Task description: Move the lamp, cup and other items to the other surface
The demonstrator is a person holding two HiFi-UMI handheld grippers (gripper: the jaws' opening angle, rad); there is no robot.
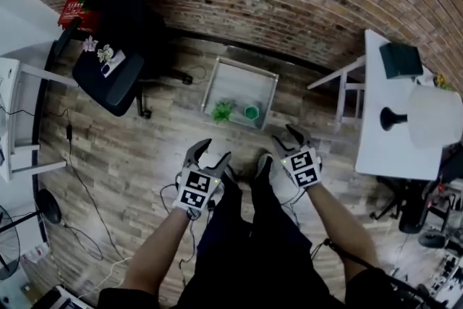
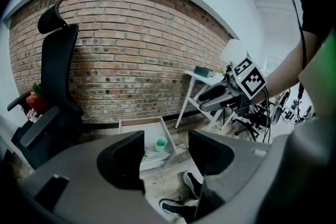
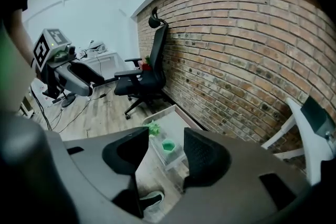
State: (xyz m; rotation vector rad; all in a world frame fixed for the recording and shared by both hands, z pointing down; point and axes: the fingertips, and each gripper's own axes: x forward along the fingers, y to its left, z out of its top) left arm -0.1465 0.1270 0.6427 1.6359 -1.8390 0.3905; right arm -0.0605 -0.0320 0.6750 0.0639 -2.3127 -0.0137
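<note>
1. The left gripper [image 1: 214, 150] is held above the wooden floor [image 1: 145, 148], its jaws apart with nothing clamped between them.
2. The right gripper [image 1: 287, 135] is held just beside it, its jaws likewise apart and empty.
3. The green cup [image 1: 251, 112] is seen by the near right corner of the low white table [image 1: 239, 83], and a green plant [image 1: 222, 111] is set along the same near edge.
4. The lamp [image 1: 432, 116] is placed midway along the white side table [image 1: 383, 152], and a dark box [image 1: 400, 59] is seen at its far edge.

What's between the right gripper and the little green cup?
In the head view, only bare wooden plank floor and the low white tray's rim lie between the right gripper and the small green cup.
</note>
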